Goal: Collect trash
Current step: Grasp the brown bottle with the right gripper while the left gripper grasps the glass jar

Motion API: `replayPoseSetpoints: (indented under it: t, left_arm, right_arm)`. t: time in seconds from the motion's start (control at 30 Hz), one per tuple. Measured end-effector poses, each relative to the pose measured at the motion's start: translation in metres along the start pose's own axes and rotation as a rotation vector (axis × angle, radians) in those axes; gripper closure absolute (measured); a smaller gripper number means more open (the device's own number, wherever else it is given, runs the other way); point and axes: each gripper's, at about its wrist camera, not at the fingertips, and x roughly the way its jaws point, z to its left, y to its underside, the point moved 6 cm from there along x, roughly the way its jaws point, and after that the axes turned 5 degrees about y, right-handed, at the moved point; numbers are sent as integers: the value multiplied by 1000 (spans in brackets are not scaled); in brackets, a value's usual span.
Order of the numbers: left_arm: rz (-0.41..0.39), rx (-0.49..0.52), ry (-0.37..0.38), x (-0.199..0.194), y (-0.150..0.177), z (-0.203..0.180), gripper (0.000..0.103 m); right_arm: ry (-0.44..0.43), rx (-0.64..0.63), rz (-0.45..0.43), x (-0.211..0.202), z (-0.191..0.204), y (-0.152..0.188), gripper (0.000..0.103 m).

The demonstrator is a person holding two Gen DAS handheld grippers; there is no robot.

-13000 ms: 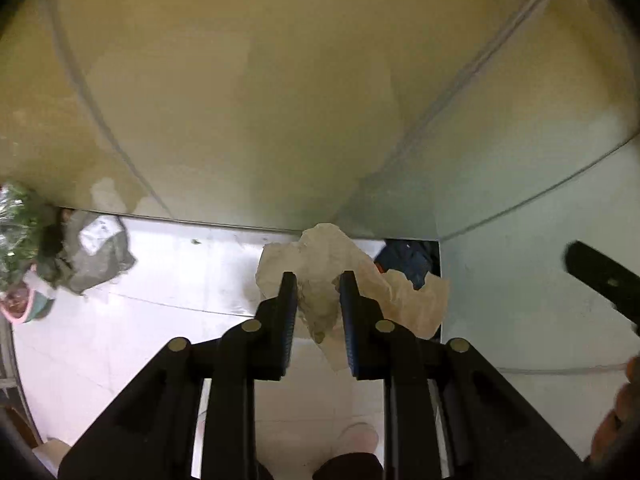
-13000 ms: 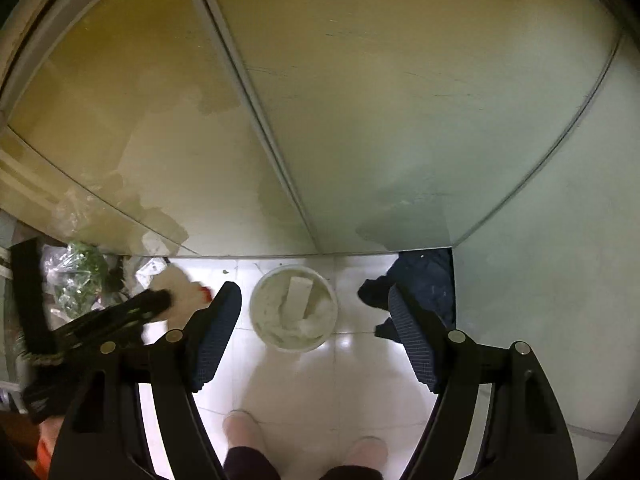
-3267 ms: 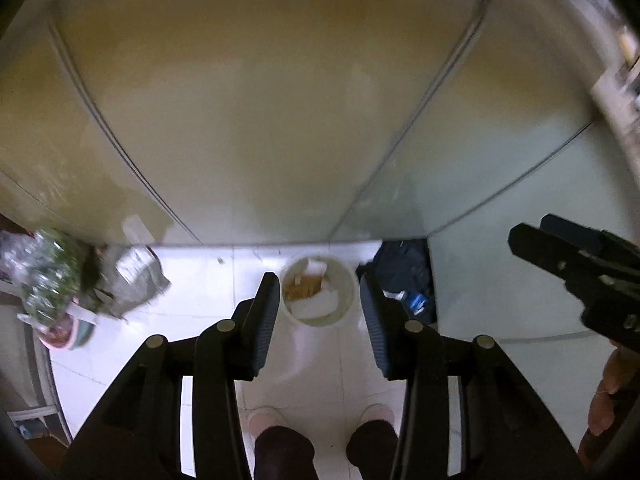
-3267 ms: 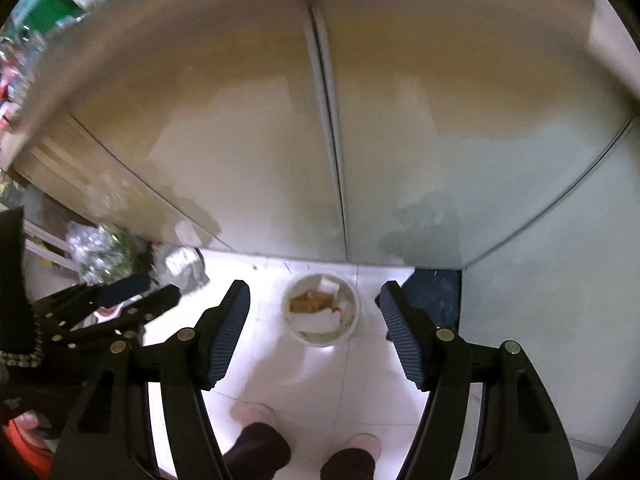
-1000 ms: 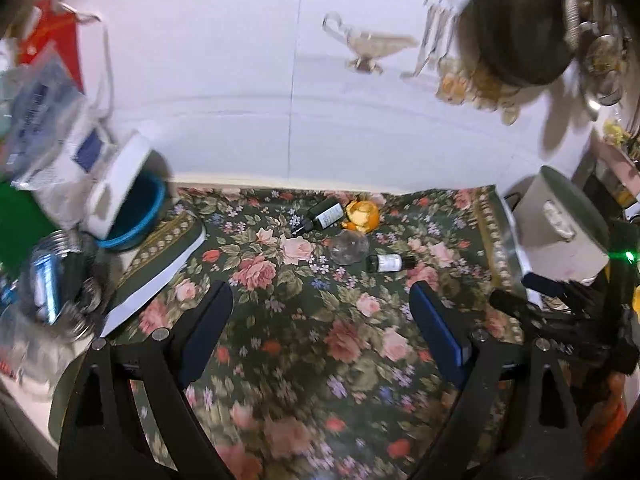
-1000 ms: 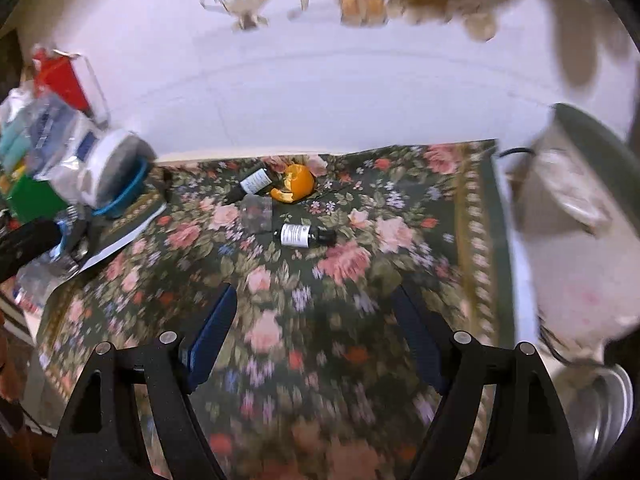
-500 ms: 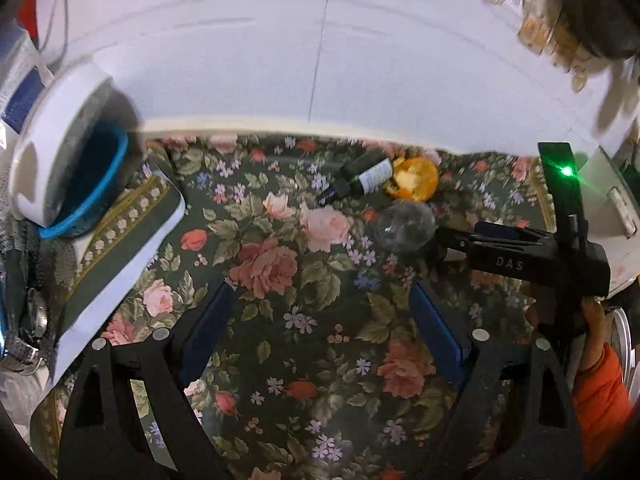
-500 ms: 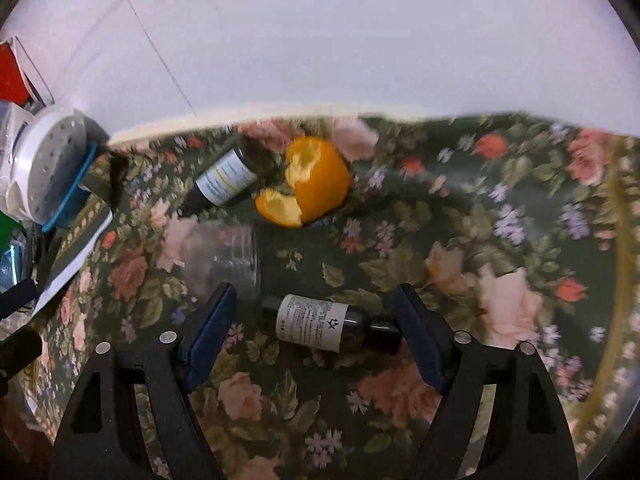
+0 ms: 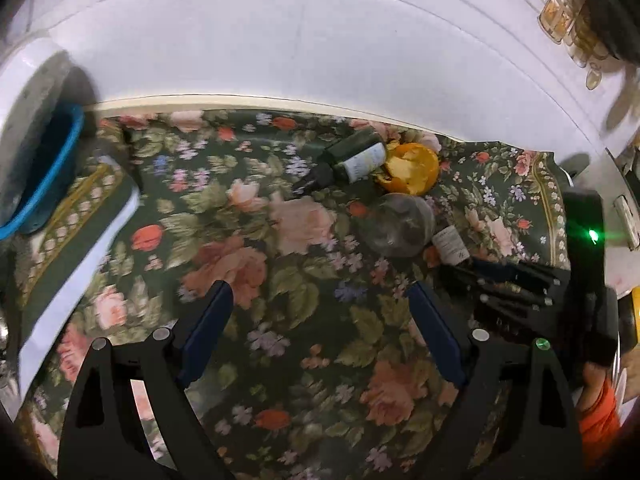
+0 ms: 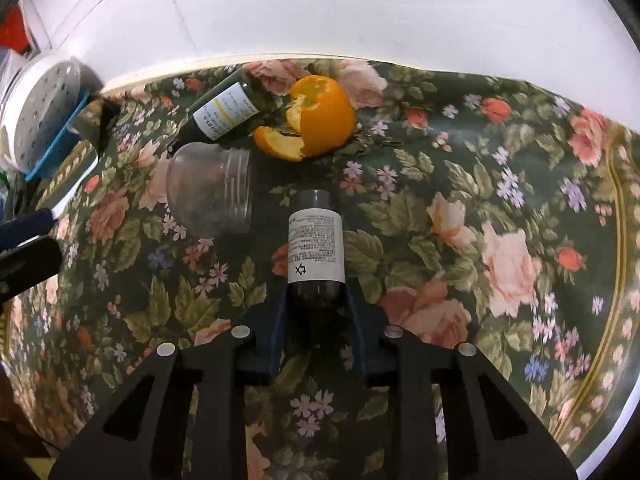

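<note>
On the floral tablecloth (image 10: pixel 460 184) lie an orange peel (image 10: pixel 320 116), a dark green labelled bottle (image 10: pixel 224 112), a clear plastic jar (image 10: pixel 210 188) on its side, and a small dark bottle (image 10: pixel 316 240) with a white label. My right gripper (image 10: pixel 316 312) is closing, and its pads press on the base of the small dark bottle, which points away along the fingers. My left gripper (image 9: pixel 320 296) hangs open over bare cloth, with nothing between its fingers. From there the jar (image 9: pixel 396 224), the peel (image 9: pixel 412 168) and the right gripper (image 9: pixel 476 270) lie ahead to the right.
A white perforated container on a blue tray (image 10: pixel 44 116) stands at the left by the wall. A folded edge of cloth (image 9: pixel 80 232) lies at the near left. A white appliance (image 9: pixel 624 220) borders the table on the right, and an orange sleeve (image 9: pixel 600 412) shows behind the right gripper.
Both grippers have come down closer to the table. The right jaws have gone from wide apart to closed on the small dark bottle, which turned from lying crosswise to pointing away.
</note>
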Motion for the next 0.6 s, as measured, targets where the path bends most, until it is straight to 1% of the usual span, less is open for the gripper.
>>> replayPoseSetpoints:
  t: [0.13, 0.27, 0.3, 0.47, 0.5, 0.57, 0.6]
  left_arm:
    - [11, 51, 21, 23, -7, -22, 13]
    - [30, 106, 28, 49, -16, -42, 13]
    - [32, 115, 27, 56, -19, -46, 13]
    - [45, 122, 10, 82, -27, -54, 14]
    - [47, 116, 9, 86, -27, -54, 15]
    - [49, 101, 11, 93, -27, -53, 21]
    - [52, 98, 10, 95, -26, -53, 26]
  right_arm:
    - [38, 38, -46, -18, -13, 9, 78]
    - [49, 130, -80, -42, -39, 22, 78]
    - [49, 145, -85, -45, -39, 24, 78]
    - [58, 233, -114, -68, -64, 45, 78]
    - [58, 249, -116, -70, -67, 49, 78]
    - [62, 272, -118, -74, -72, 55, 78]
    - [64, 281, -122, -77, -76, 57, 78]
